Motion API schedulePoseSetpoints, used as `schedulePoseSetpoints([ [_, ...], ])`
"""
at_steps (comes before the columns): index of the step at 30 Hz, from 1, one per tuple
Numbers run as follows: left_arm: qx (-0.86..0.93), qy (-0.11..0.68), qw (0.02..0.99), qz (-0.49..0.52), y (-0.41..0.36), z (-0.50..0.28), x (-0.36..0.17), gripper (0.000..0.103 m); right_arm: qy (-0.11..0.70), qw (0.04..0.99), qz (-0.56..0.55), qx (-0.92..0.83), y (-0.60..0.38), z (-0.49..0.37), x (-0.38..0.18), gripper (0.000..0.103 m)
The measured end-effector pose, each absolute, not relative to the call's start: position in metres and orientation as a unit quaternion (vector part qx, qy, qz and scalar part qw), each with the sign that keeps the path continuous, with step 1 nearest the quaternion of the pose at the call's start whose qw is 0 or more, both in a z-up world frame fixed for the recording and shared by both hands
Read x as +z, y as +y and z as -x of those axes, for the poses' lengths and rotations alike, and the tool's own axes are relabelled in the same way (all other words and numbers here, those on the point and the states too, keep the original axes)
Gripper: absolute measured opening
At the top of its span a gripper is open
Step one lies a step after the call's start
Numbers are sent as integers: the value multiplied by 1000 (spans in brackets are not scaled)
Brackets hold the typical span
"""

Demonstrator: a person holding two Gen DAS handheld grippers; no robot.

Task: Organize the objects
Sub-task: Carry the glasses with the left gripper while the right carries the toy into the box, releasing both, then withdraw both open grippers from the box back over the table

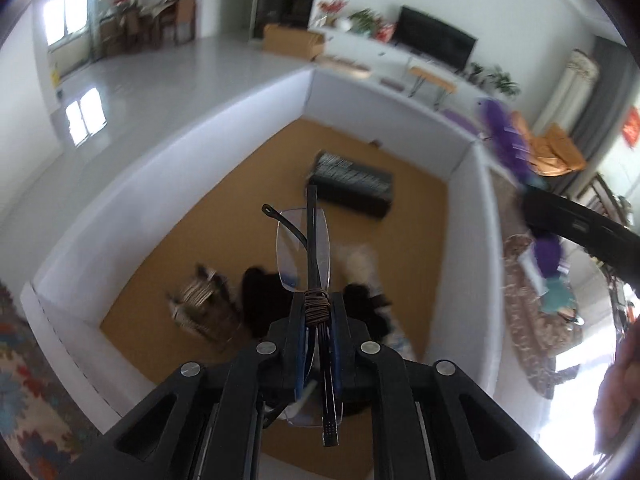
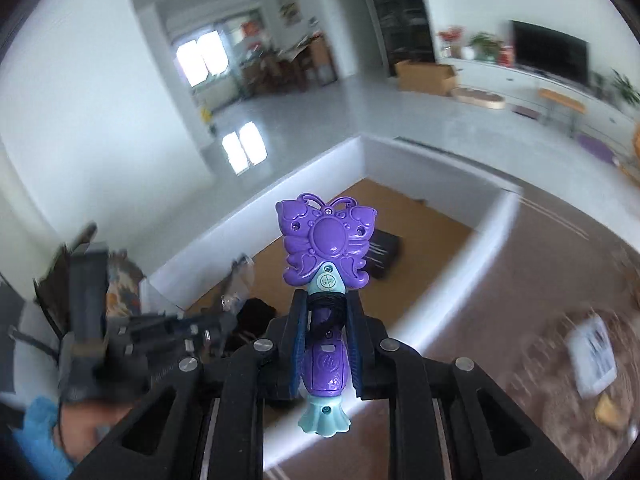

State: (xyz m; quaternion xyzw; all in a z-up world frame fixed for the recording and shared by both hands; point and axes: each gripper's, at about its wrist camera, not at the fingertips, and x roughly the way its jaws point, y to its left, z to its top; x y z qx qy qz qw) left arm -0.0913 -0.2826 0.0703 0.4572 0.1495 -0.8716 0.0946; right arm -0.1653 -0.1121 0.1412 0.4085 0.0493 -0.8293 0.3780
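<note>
The left claw [image 1: 318,308] was clenched on a pair of rimless glasses [image 1: 303,248], folded, a brown cord wound about them just ahead of the pads; one lens and a dark temple stood out past the fingertips, and the other end hung back beneath the claw's body. The right claw [image 2: 328,312] was clamped on a purple butterfly toy wand [image 2: 329,240], gripped at its handle with a dark band round it there, the butterfly head pointing forward and the pale teal foot trailing behind; the same wand showed blurred at the right of the left wrist view, carried in the dark right claw.

Below both claws lay a white-walled box [image 1: 168,168] with a brown floor; both held things hung above it, touching nothing. On that floor rested a dark rectangular case [image 1: 352,188] toward the far wall, and nearer were a striped brownish item [image 1: 200,308], a black heap [image 1: 260,300] and something pale and fluffy [image 1: 360,260], all too blurred to name closely. Outside the box, on the patterned carpet [image 2: 560,360] to the right, a white printed card [image 2: 592,360] and a small tan piece [image 2: 610,412] lay loose.

As a judgement, the sorting stood partway: several things seemed already in the box, two were in the air, neither yet set down; the loose pieces on the carpet probably remained to be gathered.
</note>
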Motion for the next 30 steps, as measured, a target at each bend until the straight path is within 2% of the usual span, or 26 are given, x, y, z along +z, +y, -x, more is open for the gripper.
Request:
schedulePoseSetpoints([
  [1,-866,155,103,-464,-280,94,62,16,66,378,-416,-825,-129,170,132,19],
  [3,-856,168,113,-477,-280,97,51,33,92,373,-439,-812,-161,179,106,24],
  [4,-853,171,118,-478,-280,97,48,55,97,371,-451,-806,-169,183,97,32],
  [5,-854,171,124,-475,-279,96,47,72,98,368,-464,-800,-175,186,87,52],
  [6,-860,164,134,-464,-276,92,50,74,93,366,-469,-798,-177,187,81,64],
  [11,-878,148,145,-430,-258,78,57,76,45,360,-428,-828,-134,173,84,75],
  [13,-891,154,136,-405,-246,68,64,76,42,349,-388,-852,-101,157,92,86],
  [14,-897,153,130,-393,-236,62,68,76,46,338,-367,-866,-83,146,96,97],
  [15,-904,152,119,-381,-225,56,73,76,55,320,-345,-881,-62,135,96,103],
  [21,-934,124,4,-335,-129,28,100,78,121,188,-335,-915,69,88,52,103],
  [23,-937,106,-42,-331,-89,23,103,92,130,145,-359,-913,112,73,31,103],
  [24,-937,100,-57,-330,-76,22,103,95,134,125,-373,-910,133,67,21,103],
  [30,-926,20,-127,-356,15,15,74,97,123,42,-429,-894,217,41,-13,103],
])
